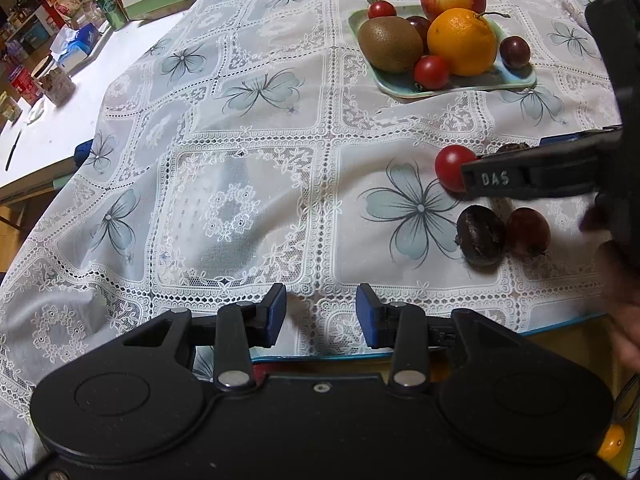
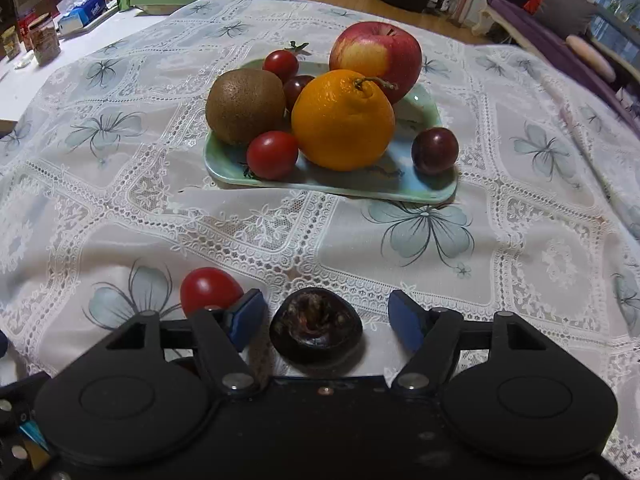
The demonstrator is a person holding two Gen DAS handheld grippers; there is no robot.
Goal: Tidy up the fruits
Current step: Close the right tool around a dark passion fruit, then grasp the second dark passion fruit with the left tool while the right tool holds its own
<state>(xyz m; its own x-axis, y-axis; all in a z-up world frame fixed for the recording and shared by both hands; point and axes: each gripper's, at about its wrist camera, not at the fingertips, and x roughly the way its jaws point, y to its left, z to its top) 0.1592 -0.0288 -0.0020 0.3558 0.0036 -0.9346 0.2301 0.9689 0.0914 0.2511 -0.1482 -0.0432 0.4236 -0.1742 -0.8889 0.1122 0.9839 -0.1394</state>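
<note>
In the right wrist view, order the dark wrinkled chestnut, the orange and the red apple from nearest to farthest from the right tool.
1. Dark wrinkled chestnut, between the right tool's open blue pads.
2. Orange, front of the green tray.
3. Red apple, behind the orange.

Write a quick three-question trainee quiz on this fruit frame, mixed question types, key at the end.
1. True or false: the dark chestnut lies between the right gripper jaws, with neither pad touching it.
2. How many red cherry tomatoes sit on the green tray? A one, B two, C four.
3. Short answer: what is between the left gripper jaws?

Key
1. True: there is a gap on both sides of the chestnut.
2. B: one is at the tray's front and one at the back, by the kiwi.
3. Nothing. Only the tablecloth shows in the gap.
</note>
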